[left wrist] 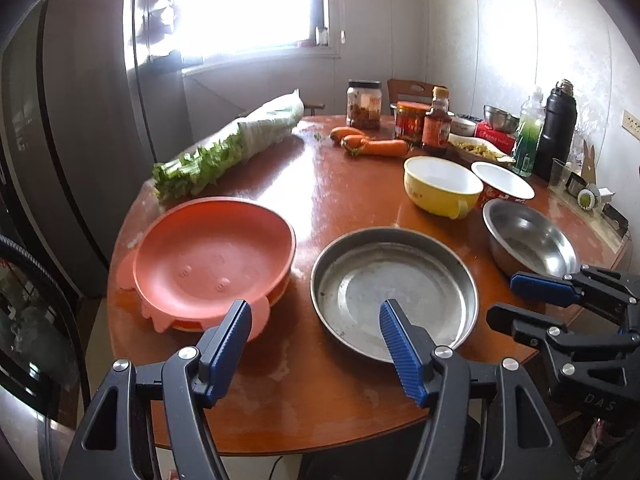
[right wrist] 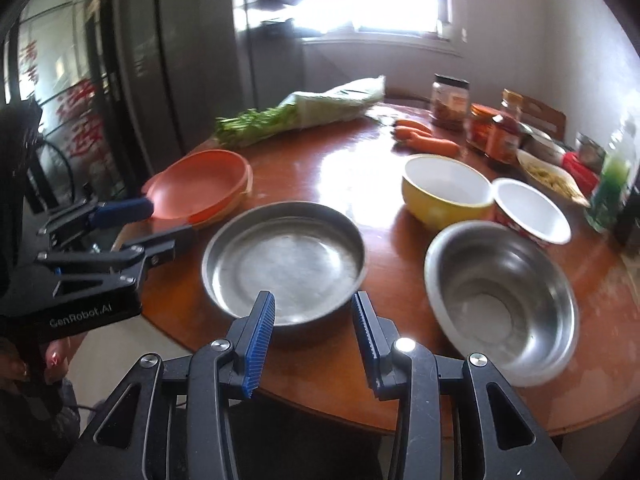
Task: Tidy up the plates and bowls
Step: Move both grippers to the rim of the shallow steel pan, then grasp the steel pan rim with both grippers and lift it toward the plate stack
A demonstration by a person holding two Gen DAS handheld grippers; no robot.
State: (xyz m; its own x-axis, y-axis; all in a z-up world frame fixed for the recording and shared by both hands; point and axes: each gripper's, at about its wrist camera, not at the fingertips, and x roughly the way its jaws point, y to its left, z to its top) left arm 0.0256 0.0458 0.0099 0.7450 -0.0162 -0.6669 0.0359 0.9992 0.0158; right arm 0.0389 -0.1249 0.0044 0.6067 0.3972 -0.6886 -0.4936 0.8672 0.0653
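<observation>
Black left claw point(left wrist: 314, 322) and right claw point(right wrist: 314, 314), ribbed blue pads, silver screws.

An orange plastic plate point(left wrist: 212, 248) sat stacked on another at the left of the left wrist frame. A shallow round steel pan point(left wrist: 394, 292) lay upright at lower centre, apart from it. A steel bowl point(left wrist: 530, 238) stood at the right. Behind them, a yellow bowl point(left wrist: 442, 186) with a white inside touched a red-sided white bowl point(left wrist: 502, 180).
</observation>
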